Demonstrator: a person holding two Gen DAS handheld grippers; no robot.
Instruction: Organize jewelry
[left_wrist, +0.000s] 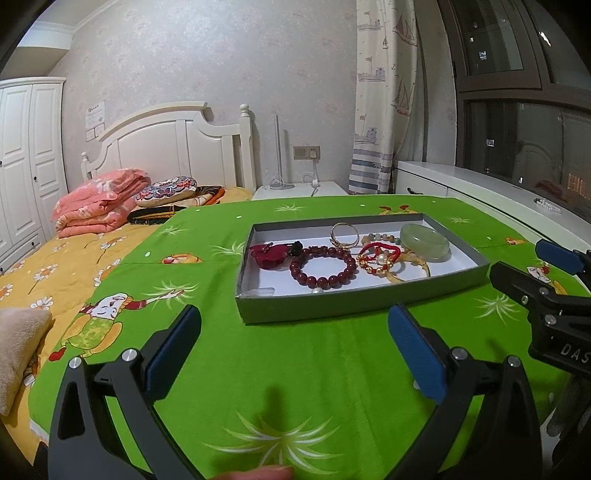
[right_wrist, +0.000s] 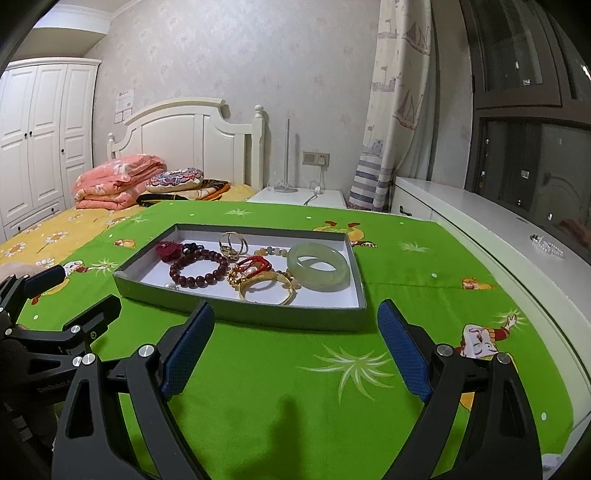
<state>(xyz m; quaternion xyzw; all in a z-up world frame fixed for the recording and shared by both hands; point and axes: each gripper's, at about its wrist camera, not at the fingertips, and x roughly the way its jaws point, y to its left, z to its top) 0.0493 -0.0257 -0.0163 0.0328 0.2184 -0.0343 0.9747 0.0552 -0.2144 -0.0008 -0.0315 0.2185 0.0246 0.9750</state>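
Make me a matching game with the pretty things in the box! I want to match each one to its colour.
Things:
1. thick smooth bangle
2. round bead bracelet
3. thin open bangle
4. box

Colours:
A. gold
B. grey outside, white inside
C. pale green
D. dark red

Pairs: 1-C, 2-D, 3-A, 4-B
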